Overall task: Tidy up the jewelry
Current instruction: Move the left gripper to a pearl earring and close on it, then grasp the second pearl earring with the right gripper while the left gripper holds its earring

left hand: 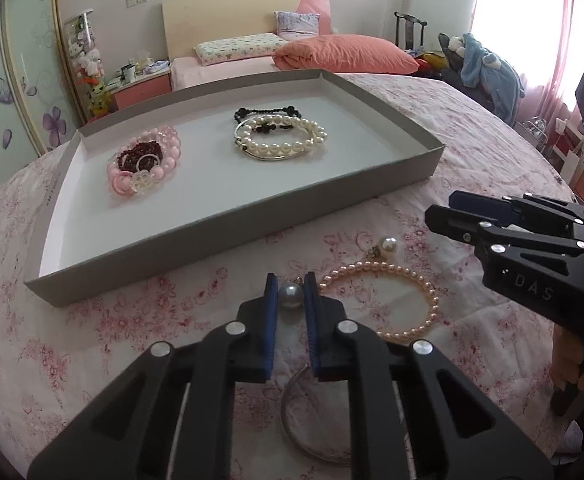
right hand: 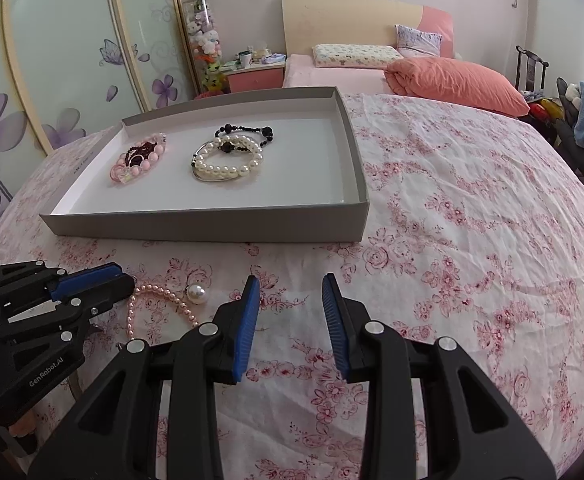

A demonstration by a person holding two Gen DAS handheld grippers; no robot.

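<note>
A flowered bedspread [right hand: 471,208] covers the work surface, and on it sits a shallow grey tray [left hand: 252,236] already holding two clusters: a pile of pink and dark red bracelets [left hand: 144,164] toward its left and a white pearl bracelet [left hand: 282,140] stacked with a black beaded one nearer the middle. Loose on the cloth in front of the tray lie a peach pearl strand [left hand: 395,300], a thin metal bangle [left hand: 292,416] partly under the left tool, and a pearl earring [left hand: 385,246].

The left gripper [left hand: 290,294] is clenched on a grey pearl earring [left hand: 290,295], its blue pads pressing either side of the bead, which seems to rest on the cloth. The right gripper [right hand: 290,292] hangs slack-jawed over bare bedspread, holding nothing.

The step in hand looks like picking up this earring. Next it needs lifting clear without slipping from the pads, then carrying over the near wall into a free part of the tray.
</note>
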